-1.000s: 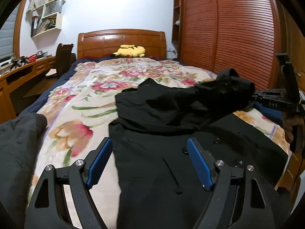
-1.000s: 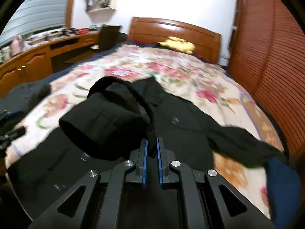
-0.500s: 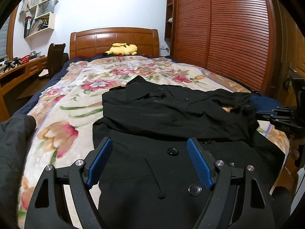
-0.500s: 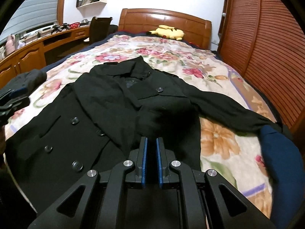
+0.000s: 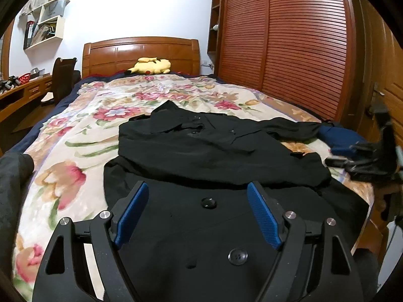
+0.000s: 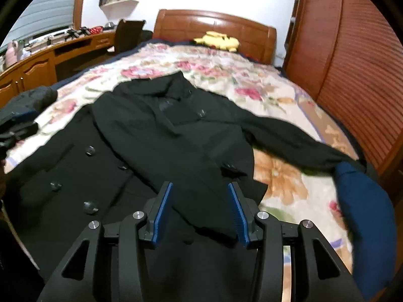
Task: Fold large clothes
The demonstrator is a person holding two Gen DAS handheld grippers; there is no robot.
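A large black buttoned coat (image 5: pixel 209 156) lies flat on the floral bedspread (image 5: pixel 83 130), collar toward the headboard. One sleeve is folded across its chest; the other sleeve (image 6: pixel 297 138) stretches out to the right. My left gripper (image 5: pixel 197 198) is open and empty, just above the coat's lower front near its buttons. My right gripper (image 6: pixel 200 196) is open and empty above the end of the folded sleeve (image 6: pixel 211 176). The right gripper also shows blurred at the right edge of the left wrist view (image 5: pixel 365 161).
A yellow plush toy (image 5: pixel 149 66) lies at the wooden headboard (image 5: pixel 141 50). A wooden slatted wardrobe (image 5: pixel 289 37) runs along the right side. A desk and chair (image 6: pixel 128 35) stand on the left. A blue cloth (image 6: pixel 362 216) lies at the bed's right edge, a dark grey garment (image 5: pixel 12 188) at the left.
My right gripper carried the sleeve across the coat, laid it down, then opened and let it go. The left gripper stayed open and drifted a little.
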